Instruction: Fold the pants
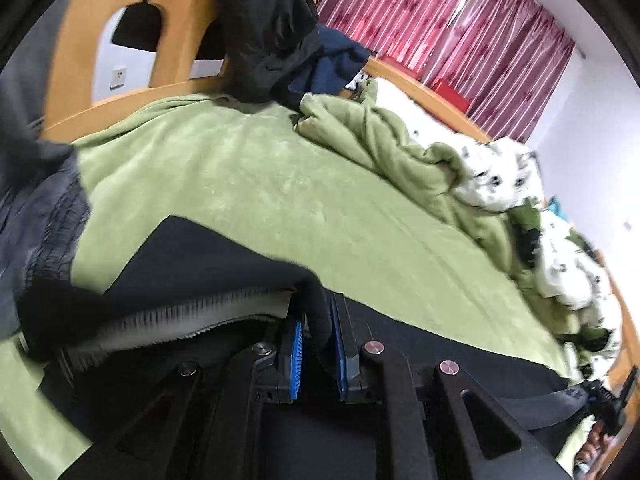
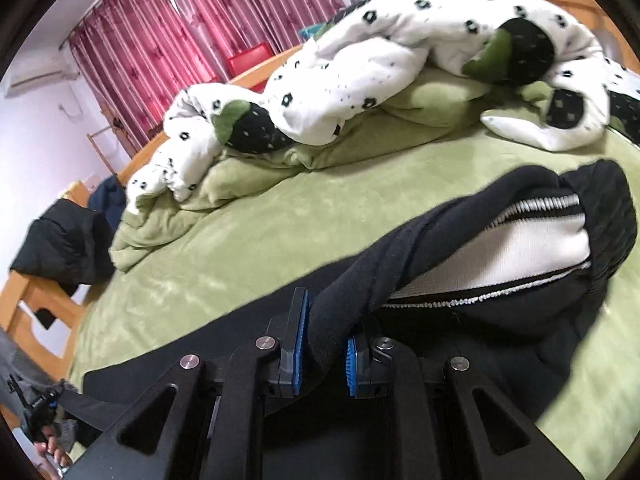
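Black pants (image 1: pixel 192 252) with a white-lined waistband (image 1: pixel 188 316) lie across a green blanket (image 1: pixel 280 168) on a bed. In the left wrist view my left gripper (image 1: pixel 316 308) is shut on a fold of the black fabric at the waistband, which is lifted off the blanket. In the right wrist view my right gripper (image 2: pixel 326 324) is shut on the black pants (image 2: pixel 500 312) at the other side of the waist. The white lining (image 2: pixel 500 248) shows inside the raised, sagging waistband. The rest of the pants trails below both grippers, partly hidden.
A crumpled white quilt (image 2: pixel 360 60) with black flowers lies at the far side of the bed, over bunched green blanket (image 2: pixel 168 236). A black jacket (image 1: pixel 268 32) hangs on the wooden bed end (image 1: pixel 80 60). Red curtains (image 1: pixel 440 20) cover the back wall.
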Demonstrator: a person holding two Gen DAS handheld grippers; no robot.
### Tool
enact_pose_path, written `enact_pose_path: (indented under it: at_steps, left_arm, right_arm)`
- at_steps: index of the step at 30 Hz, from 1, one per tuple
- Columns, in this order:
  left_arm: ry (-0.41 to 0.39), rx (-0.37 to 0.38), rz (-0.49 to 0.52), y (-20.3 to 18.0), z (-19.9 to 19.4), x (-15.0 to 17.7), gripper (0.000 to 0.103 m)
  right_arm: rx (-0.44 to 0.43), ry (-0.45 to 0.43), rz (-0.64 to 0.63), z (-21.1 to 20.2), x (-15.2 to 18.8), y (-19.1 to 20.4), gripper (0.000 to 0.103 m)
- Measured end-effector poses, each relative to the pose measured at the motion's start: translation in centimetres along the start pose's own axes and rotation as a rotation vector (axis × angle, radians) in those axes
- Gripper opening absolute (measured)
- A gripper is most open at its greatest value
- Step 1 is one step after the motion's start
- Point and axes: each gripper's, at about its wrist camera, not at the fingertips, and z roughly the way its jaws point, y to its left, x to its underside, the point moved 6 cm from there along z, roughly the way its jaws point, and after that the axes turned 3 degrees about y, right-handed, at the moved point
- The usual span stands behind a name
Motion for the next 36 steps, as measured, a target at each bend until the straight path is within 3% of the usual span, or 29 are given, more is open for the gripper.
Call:
enact_pose_path:
  at_steps: [4,6,8,9,11,15,21,27,31,34,36]
  left_arm:
    - [0.04,-0.061,0.016,0.0,4.7,0.1,0.013]
    - [0.065,-0.079,0.008,0.1,5.6,0.1,0.026]
    - [0.071,-0.014,-0.014,-0.1,5.0,0.2,0.068]
    - [0.042,0.017,-0.034,-0.1,4.0,0.2,0.074]
    - [0.0,0.048,-0.044,-0.2,2.3,0.1,0.079]
    - [0.046,0.054,-0.006,0.0,-1.1,1.8,0.079]
    - [0.147,0.039,-0.002,2.9,-4.9,8.1,0.079]
    - [0.263,0.138,-0.074,6.1,-5.6,15.4,0.079]
    - [0.222,0.199,-0.171,7.0,-5.1,14.4,0.079]
    - [0.204,0.212,-0.252,7.5,-3.2,12.7,0.079]
    - [0.177,0.187,-0.25,7.3,-2.1,11.5,0.078]
  right_arm:
    - [0.022,0.084,0.062,6.7,0.1,-1.2,0.029]
    - [0.018,0.101,0.095,8.5,0.3,-1.6,0.038]
    - [-0.007,0.088,0.093,7.8,0.5,-1.4,0.043]
    - [-0.019,0.081,0.089,7.2,0.5,-1.3,0.044]
    - [-0.023,0.054,0.065,5.1,0.7,-0.9,0.056]
    - [0.042,0.031,-0.009,-0.5,2.8,-1.1,0.06]
    - [0.169,0.045,-0.051,-7.3,9.4,-5.2,0.073]
    - [0.079,0.141,0.082,-7.6,15.2,-9.4,0.073]
    - [0.029,0.116,0.154,-5.9,15.1,-10.1,0.073]
    - [0.017,0.1,0.189,-3.7,13.4,-10.2,0.075]
    - [0.037,0.085,0.195,-2.1,12.0,-10.2,0.075]
